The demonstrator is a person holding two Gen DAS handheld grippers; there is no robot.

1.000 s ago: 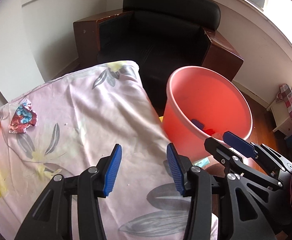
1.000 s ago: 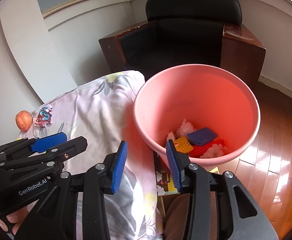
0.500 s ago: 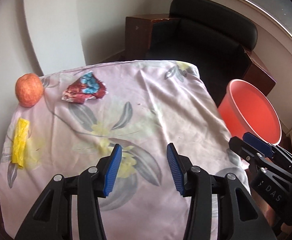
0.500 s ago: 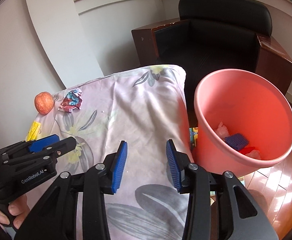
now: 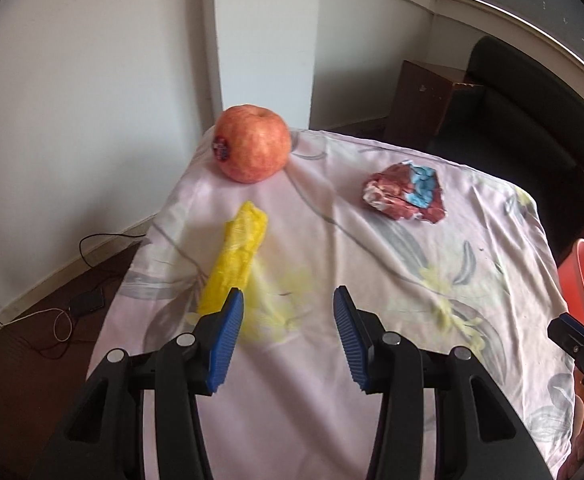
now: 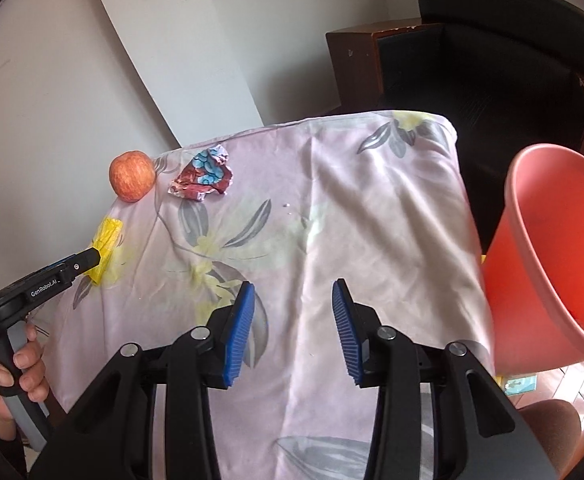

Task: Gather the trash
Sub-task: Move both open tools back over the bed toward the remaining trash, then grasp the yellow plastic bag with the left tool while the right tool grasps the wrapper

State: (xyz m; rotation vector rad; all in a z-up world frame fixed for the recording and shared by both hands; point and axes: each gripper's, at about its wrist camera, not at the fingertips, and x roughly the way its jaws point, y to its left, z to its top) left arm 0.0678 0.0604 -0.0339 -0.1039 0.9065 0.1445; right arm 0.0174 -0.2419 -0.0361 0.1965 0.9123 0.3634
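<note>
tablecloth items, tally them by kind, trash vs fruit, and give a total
Trash: 2, the yellow wrapper and the crumpled red and blue wrapper
Fruit: 1, the apple
Total: 3 on the floral tablecloth

Trash on the floral cloth
Yellow wrapper [image 5: 236, 251] lies lengthwise near the apple; crumpled red-blue wrapper [image 5: 406, 192] apart; pink bin [image 6: 552, 256] tilted alongside.

Left claw [image 5: 287, 334] nearer yellow wrapper [image 5: 235, 250].
</note>
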